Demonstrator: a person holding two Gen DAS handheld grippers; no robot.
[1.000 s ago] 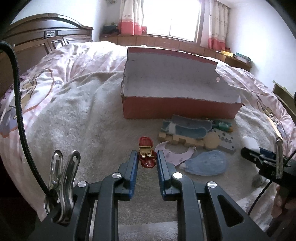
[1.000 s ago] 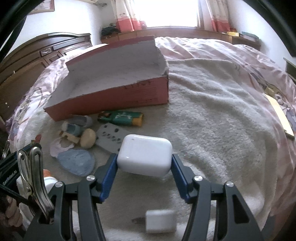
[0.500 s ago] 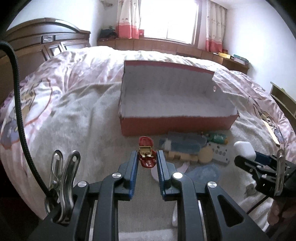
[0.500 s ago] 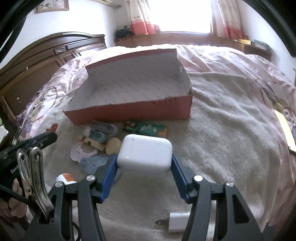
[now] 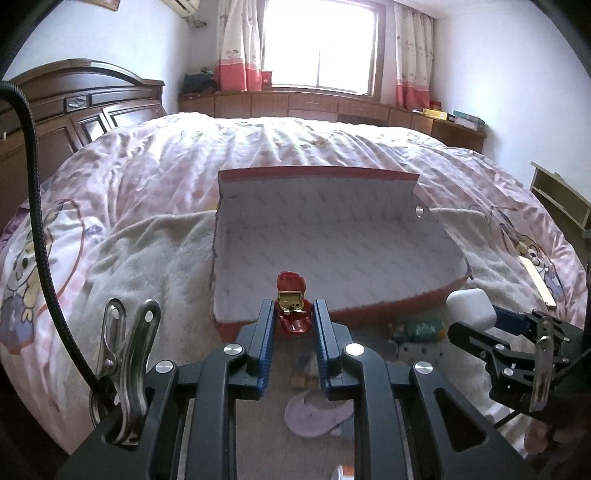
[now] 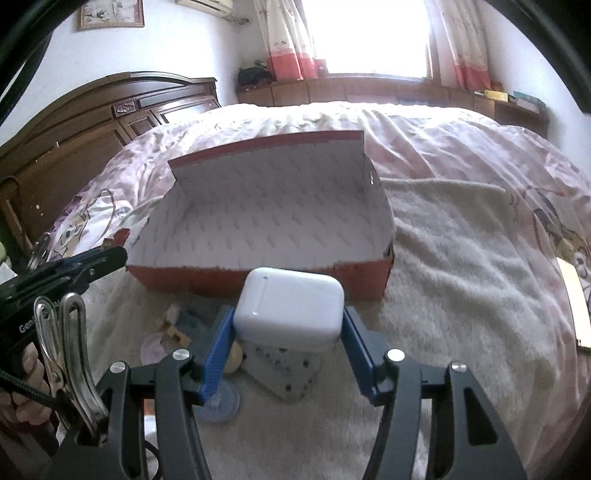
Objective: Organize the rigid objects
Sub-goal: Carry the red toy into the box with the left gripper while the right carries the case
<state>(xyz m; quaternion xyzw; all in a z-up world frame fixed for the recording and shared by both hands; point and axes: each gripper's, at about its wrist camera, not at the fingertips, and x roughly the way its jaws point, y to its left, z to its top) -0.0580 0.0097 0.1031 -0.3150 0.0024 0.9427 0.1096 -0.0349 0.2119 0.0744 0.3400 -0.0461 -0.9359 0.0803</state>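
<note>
While one red box (image 5: 332,236) lies open, left claw (image 5: 293,321) clamps one red clip (image 5: 291,310), right claw (image 6: 288,332) one white case (image 6: 290,308); only the right view shows a framed picture (image 6: 110,13).

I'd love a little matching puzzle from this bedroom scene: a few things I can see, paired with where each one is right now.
Things:
1. small red and gold toy
2. white rounded plastic case
3. red cardboard box with white lining
4. grey flat plate with holes

Places:
A. lying on the cream blanket in front of the box
B. pinched in the left claw
C. standing open and empty on the bed
D. held in the right claw

Pairs: 1-B, 2-D, 3-C, 4-A
</note>
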